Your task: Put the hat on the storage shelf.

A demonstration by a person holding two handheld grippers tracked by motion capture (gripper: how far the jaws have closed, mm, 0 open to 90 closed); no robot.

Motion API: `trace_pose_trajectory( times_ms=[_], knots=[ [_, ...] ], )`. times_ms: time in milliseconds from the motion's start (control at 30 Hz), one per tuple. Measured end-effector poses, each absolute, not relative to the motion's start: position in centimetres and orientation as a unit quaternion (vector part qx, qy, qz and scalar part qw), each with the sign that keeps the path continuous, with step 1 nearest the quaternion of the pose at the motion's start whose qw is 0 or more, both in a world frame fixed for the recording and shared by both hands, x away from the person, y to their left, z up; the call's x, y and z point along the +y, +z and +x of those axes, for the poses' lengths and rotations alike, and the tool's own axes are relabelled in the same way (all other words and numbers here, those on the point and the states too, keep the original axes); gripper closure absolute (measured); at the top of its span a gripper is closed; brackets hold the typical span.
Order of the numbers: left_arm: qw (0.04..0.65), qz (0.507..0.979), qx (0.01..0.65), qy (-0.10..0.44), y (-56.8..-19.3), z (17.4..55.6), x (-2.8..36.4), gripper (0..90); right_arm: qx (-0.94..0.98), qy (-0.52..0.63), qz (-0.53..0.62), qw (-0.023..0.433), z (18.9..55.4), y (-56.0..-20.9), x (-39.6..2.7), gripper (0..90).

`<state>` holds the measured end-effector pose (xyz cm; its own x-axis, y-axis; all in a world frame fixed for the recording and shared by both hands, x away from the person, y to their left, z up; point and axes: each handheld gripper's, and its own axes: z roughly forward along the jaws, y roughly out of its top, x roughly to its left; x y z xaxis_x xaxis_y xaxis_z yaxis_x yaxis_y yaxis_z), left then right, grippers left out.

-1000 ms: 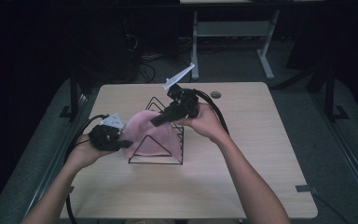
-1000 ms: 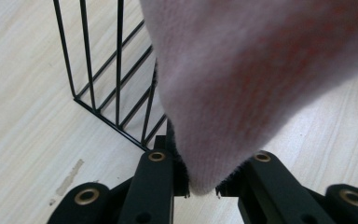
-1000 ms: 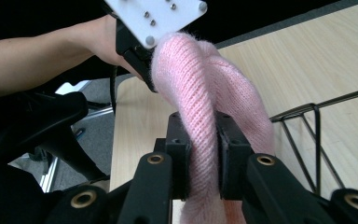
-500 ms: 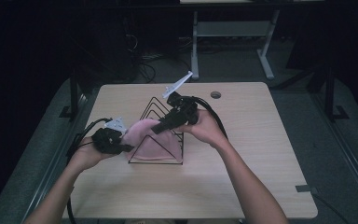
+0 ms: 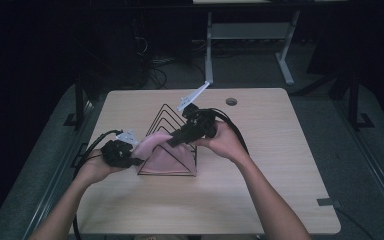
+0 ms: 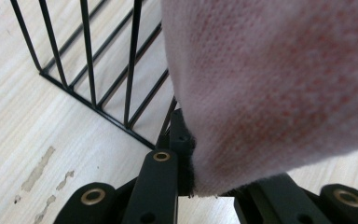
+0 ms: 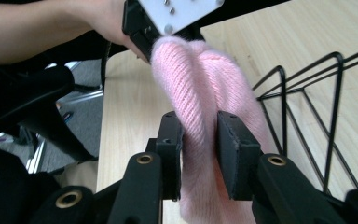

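Pink knit cloth (image 5: 156, 150) draped over black wire rack (image 5: 172, 127) on wooden bench (image 5: 260, 165), stretched between both tools. Left hand-held gripper (image 5: 130, 159) clamped tight on cloth's left end, beside rack's base. Right hand-held gripper (image 7: 199, 140) pinches a fold of cloth near rack's top, jaws narrowly apart, pads pressing the knit.

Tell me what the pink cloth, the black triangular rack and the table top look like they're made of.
The pink cloth looks like soft knitted yarn, matte, with visible ribbed stitches. The black triangular rack seems to be thin metal wire with a smooth dark coating, though painted plastic can't be ruled out. The table top looks like pale wood or wood-grain laminate, with streaky grain.
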<state>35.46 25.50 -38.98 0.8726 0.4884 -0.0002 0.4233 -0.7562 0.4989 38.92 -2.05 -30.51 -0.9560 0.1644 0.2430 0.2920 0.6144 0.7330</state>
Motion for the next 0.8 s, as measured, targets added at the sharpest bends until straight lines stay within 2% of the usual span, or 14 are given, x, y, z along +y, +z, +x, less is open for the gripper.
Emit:
trace_pose_trajectory(
  times_ms=[100, 233, 500, 800],
  knots=[
    [0.251, 0.934, 0.247, 0.067, -39.1, 35.5, 25.4, 82.0, -0.892, -0.425, -0.129, 0.078, 39.1, -30.8, -2.1, 78.6],
    [0.241, 0.937, 0.244, 0.064, -39.4, 35.6, 25.3, 82.0, -0.896, -0.417, -0.128, 0.077, 39.0, -31.0, -1.8, 82.0],
    [0.241, 0.937, 0.246, 0.058, -39.3, 35.6, 25.7, 80.0, -0.896, -0.414, -0.138, 0.085, 39.1, -31.9, -1.8, 83.0],
    [0.241, 0.934, 0.257, 0.055, -39.6, 35.9, 25.5, 82.3, -0.893, -0.418, -0.140, 0.087, 39.1, -32.1, -2.0, 82.7]
  ],
)
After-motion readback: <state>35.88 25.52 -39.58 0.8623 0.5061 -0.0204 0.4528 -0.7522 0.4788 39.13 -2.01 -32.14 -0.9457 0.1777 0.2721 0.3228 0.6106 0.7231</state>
